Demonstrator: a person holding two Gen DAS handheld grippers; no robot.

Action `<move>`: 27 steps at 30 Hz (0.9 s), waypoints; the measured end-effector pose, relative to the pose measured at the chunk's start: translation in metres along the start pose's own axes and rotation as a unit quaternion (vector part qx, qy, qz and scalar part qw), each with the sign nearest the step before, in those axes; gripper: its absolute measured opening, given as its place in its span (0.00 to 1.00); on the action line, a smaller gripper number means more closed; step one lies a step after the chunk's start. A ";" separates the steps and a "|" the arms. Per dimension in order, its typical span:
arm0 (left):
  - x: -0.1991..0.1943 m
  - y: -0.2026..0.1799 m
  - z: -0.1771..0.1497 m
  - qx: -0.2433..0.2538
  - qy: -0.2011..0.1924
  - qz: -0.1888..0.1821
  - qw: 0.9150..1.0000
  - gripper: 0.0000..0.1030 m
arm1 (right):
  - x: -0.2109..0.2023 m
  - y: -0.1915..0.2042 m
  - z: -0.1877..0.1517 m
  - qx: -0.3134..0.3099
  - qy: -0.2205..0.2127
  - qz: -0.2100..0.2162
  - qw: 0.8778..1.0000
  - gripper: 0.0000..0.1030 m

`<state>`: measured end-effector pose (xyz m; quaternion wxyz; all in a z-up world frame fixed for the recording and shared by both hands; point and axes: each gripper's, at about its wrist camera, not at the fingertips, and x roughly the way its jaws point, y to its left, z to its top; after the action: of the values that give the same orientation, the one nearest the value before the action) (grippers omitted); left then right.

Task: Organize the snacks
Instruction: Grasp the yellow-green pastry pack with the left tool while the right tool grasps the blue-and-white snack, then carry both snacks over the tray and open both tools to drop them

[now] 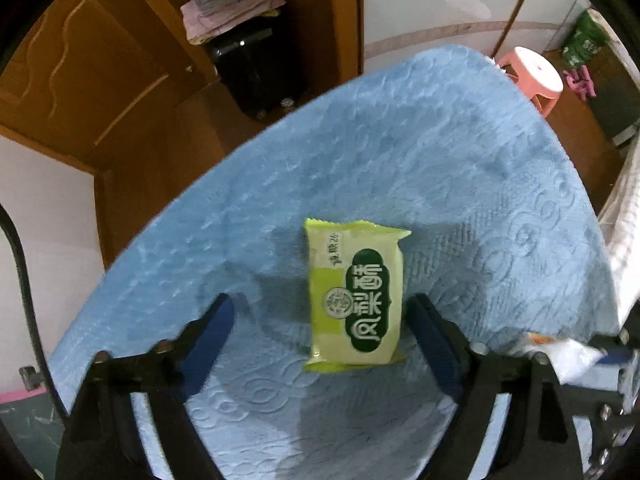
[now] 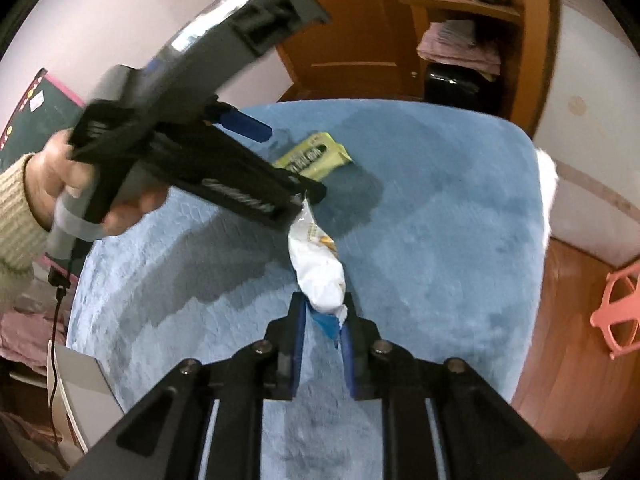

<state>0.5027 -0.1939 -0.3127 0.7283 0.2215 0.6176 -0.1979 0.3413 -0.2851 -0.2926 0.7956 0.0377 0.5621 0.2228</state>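
Note:
A green snack packet (image 1: 356,300) with dark green lettering lies flat on the blue cloth (image 1: 400,152). My left gripper (image 1: 322,312) is open just above the cloth, and the packet lies between its fingers, close to the right one (image 1: 428,332). The packet also shows in the right wrist view (image 2: 316,154), partly behind the left gripper (image 2: 256,156). My right gripper (image 2: 324,308) is shut on a white snack packet (image 2: 318,264) and holds it above the cloth by its blue end. That white packet shows at the right edge of the left wrist view (image 1: 560,356).
The blue cloth (image 2: 440,220) covers a table. A wooden cabinet (image 1: 248,40) with folded cloths and a black bag stands beyond the far edge. A pink stool (image 1: 536,76) stands at the far right. A white box (image 2: 80,384) sits at the cloth's left side.

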 end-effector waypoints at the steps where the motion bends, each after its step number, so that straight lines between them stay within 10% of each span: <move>1: -0.002 0.000 0.000 -0.007 -0.001 -0.024 1.000 0.45 | -0.004 0.000 -0.005 0.005 -0.003 0.001 1.000 0.15; 16: -0.139 -0.009 -0.091 -0.038 -0.021 0.003 0.999 0.36 | -0.107 0.068 -0.042 -0.008 -0.068 0.008 0.998 0.14; 27: -0.315 -0.035 -0.271 -0.065 -0.072 0.014 0.995 0.36 | -0.232 0.179 -0.099 -0.063 -0.140 0.011 0.988 0.14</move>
<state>0.2129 -0.0642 -0.0426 0.7861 0.1677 0.5723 -0.1625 0.1331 -0.2355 -0.0698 0.8647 0.0241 0.4296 0.2590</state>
